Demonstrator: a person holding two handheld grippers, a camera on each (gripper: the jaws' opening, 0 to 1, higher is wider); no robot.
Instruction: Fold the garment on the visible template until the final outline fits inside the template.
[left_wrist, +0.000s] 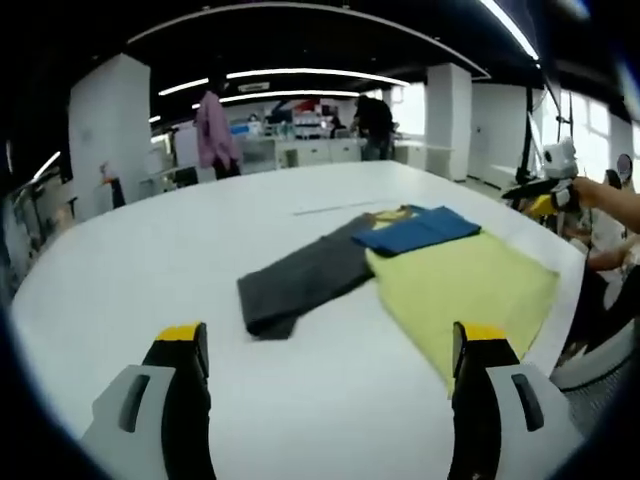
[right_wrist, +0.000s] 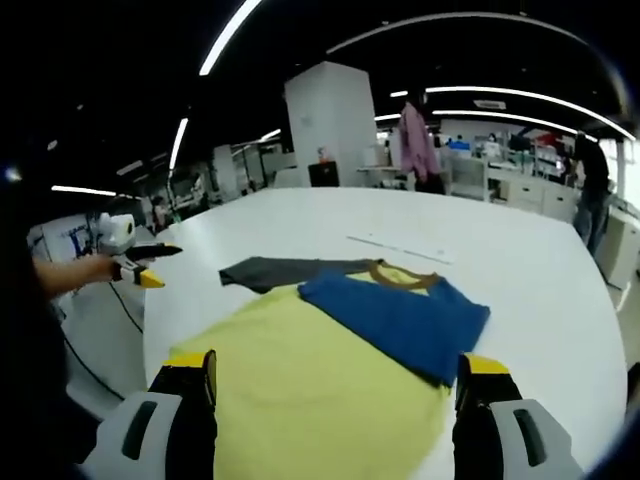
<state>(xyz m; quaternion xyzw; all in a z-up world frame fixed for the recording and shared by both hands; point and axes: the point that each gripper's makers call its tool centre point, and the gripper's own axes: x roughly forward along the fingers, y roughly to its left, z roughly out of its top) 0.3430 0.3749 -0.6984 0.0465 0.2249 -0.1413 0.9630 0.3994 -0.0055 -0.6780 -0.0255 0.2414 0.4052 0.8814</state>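
I hold both claws spread and empty, left gripper and right gripper, above the garment to plan the next fold

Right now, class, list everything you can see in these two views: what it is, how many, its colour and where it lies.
Table: one, white, round-edged, under the clothes.
T-shirt: one, yellow-green with a brown collar, flat on the table.
Blue garment: one, folded, lying on the T-shirt's upper part.
Dark grey garment: one, beside the T-shirt, its end tucked under the blue one.
Pink garment: one, hanging far behind.
Person in dark clothes: one, in the background.
Left gripper: yellow-tipped jaws apart, holding nothing.
Right gripper: yellow-tipped jaws apart, above the T-shirt.
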